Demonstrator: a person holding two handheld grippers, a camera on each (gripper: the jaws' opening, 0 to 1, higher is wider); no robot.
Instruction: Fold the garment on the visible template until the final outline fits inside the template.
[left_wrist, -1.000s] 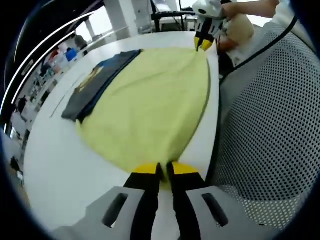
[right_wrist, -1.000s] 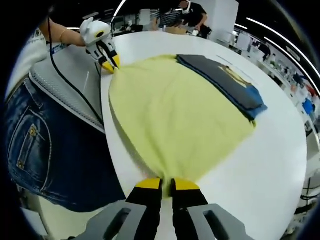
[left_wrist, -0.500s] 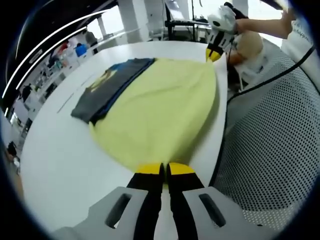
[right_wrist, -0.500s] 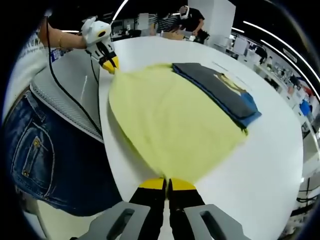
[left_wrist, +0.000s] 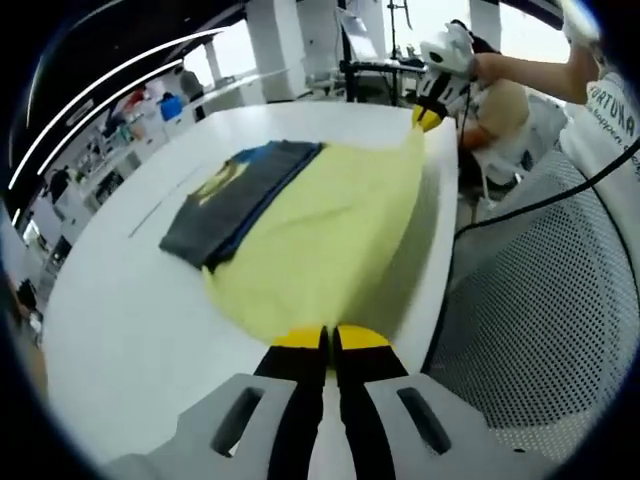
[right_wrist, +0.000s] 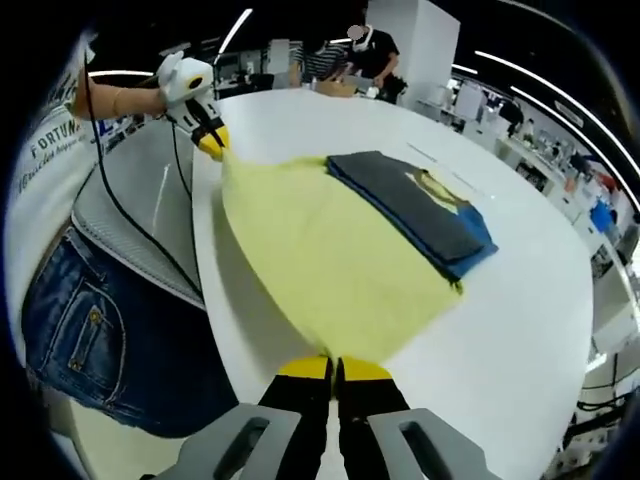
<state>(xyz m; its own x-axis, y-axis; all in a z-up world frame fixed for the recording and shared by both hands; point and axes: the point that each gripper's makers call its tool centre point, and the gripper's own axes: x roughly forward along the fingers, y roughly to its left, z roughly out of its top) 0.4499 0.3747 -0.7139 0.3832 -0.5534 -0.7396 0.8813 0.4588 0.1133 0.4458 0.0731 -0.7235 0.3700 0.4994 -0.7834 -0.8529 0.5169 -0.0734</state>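
A pale yellow garment (left_wrist: 325, 235) is stretched between my two grippers above a white round table (left_wrist: 130, 310). My left gripper (left_wrist: 330, 340) is shut on one near corner of the cloth, and in the right gripper view it appears at the far end (right_wrist: 212, 143). My right gripper (right_wrist: 334, 370) is shut on the other corner, and in the left gripper view it appears at the far end (left_wrist: 428, 116). The yellow garment (right_wrist: 330, 260) sags in the middle, its far edge against a folded dark grey and blue garment (left_wrist: 240, 195) (right_wrist: 420, 215) lying flat on the table.
The person holding the grippers stands at the table's edge, in a mesh top (left_wrist: 530, 320) and denim shorts (right_wrist: 110, 330), with a black cable (left_wrist: 540, 190) hanging from the gripper. Thin template lines (left_wrist: 160, 200) mark the table past the folded garment. People and desks fill the background.
Both grippers have risen and drawn back with the yellow garment, lifting its near edge off the table. The cloth now covers less of the table and hangs tauter between them.
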